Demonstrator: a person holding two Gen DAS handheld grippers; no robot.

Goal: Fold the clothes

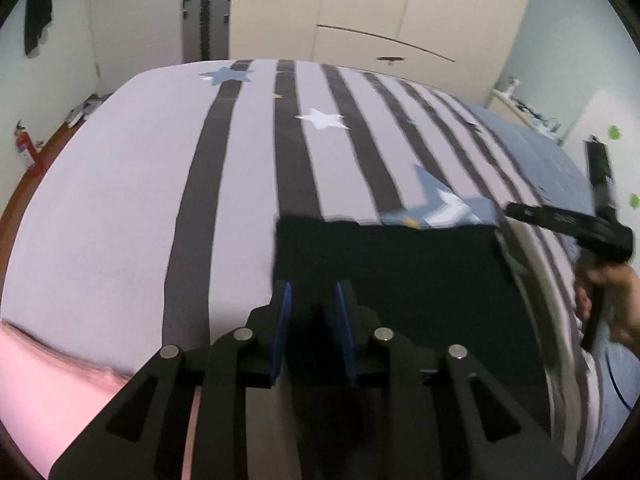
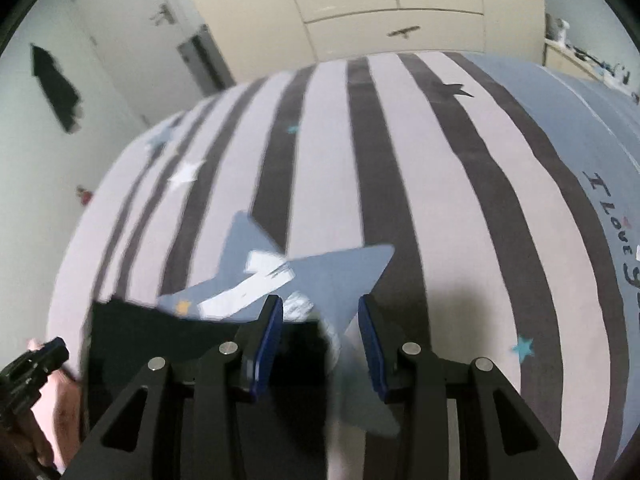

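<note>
Left hand-held gripper (image 1: 312,292) slightly apart over dark folded garment (image 1: 400,276), nothing gripped

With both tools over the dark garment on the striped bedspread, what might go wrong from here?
1. The left tool has a gap between its pads, so the dark garment under it may slip free and the fold may slacken.
2. The right tool stands open at the garment's right edge above the big blue star; closing there could pinch the bedspread too.
</note>
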